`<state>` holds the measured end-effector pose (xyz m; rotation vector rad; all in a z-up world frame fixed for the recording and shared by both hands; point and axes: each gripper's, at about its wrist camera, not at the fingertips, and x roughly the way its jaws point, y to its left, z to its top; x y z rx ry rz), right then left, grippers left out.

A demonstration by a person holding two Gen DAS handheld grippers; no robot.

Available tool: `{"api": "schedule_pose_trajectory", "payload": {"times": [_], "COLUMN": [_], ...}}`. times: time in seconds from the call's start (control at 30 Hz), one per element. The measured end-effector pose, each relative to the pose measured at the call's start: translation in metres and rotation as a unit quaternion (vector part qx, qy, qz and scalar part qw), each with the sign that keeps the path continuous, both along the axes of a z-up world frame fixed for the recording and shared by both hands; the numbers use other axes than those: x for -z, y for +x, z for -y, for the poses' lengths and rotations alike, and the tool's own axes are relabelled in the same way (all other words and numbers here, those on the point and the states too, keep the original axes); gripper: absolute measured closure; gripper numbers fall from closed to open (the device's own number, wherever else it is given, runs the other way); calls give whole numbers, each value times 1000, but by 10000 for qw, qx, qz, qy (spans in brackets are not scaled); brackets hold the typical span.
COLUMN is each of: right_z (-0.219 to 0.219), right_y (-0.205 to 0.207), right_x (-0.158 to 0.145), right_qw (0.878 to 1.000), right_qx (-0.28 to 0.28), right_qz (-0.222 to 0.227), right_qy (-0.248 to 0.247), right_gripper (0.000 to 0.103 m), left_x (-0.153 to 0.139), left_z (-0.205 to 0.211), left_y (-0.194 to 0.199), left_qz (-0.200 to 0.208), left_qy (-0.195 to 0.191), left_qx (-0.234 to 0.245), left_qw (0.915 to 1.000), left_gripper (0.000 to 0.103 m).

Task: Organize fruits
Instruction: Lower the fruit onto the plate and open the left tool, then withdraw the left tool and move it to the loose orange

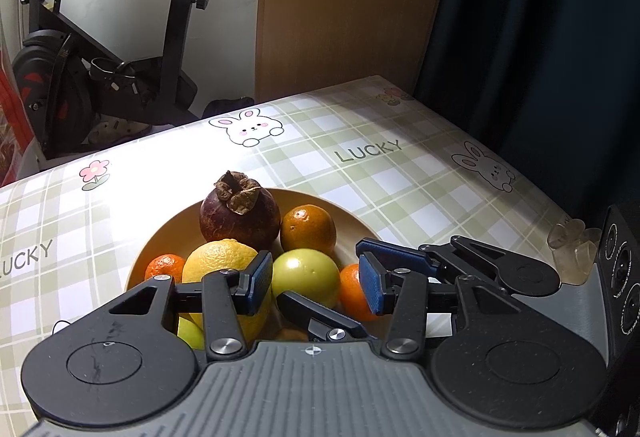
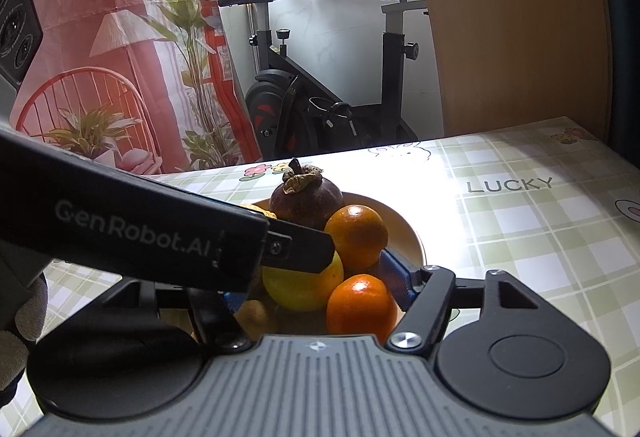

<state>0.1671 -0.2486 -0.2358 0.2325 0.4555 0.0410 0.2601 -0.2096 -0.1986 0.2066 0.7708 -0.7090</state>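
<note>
A tan plate (image 1: pixel 160 237) (image 2: pixel 414 237) holds several fruits. A dark mangosteen (image 1: pixel 240 217) (image 2: pixel 306 205) sits at the back beside a dark orange (image 1: pixel 308 229) (image 2: pixel 356 233). A yellow citrus (image 1: pixel 220 261) and a small orange (image 1: pixel 164 267) lie on the left. My left gripper (image 1: pixel 316 277) is open, its blue pads either side of a green fruit (image 1: pixel 306 273) (image 2: pixel 300 285). My right gripper (image 2: pixel 308 281) is open too, reaching in from the right around the green fruit and a bright orange (image 1: pixel 352 297) (image 2: pixel 360 307). The left gripper's body hides its left finger.
The plate stands on a table with a green checked cloth (image 1: pixel 400 173) printed with rabbits and "LUCKY". An exercise bike (image 1: pixel 100 69) (image 2: pixel 320 85) stands beyond the far edge. A wooden panel (image 1: pixel 344 5) and a dark curtain (image 1: pixel 540 37) lie behind. A clear plastic object (image 1: pixel 568 249) sits right.
</note>
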Motion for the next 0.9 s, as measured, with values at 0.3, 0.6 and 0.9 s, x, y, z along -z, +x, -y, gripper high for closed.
{"api": "schedule_pose_trajectory", "payload": {"times": [0.3,0.6,0.9], "right_z": [6,-4,-68], "right_y": [-9,-16,1], "right_x": [-2,-19,-39], "right_qw": [9997,9992,9929], "right_qx": [-39,-228,-1130], "right_qz": [216,251,160], "right_qy": [145,232,-349], "right_gripper": [33,29,23], "left_x": [-18,-29,-29], "left_z": [-44,-140,-201], "left_y": [-2,8,18], "left_qz": [4,-97,-176], "left_qy": [-601,-955,-953], "left_qx": [-522,-1316,-1605], "left_qw": [9968,9866,9823], "left_gripper": [48,44,44]}}
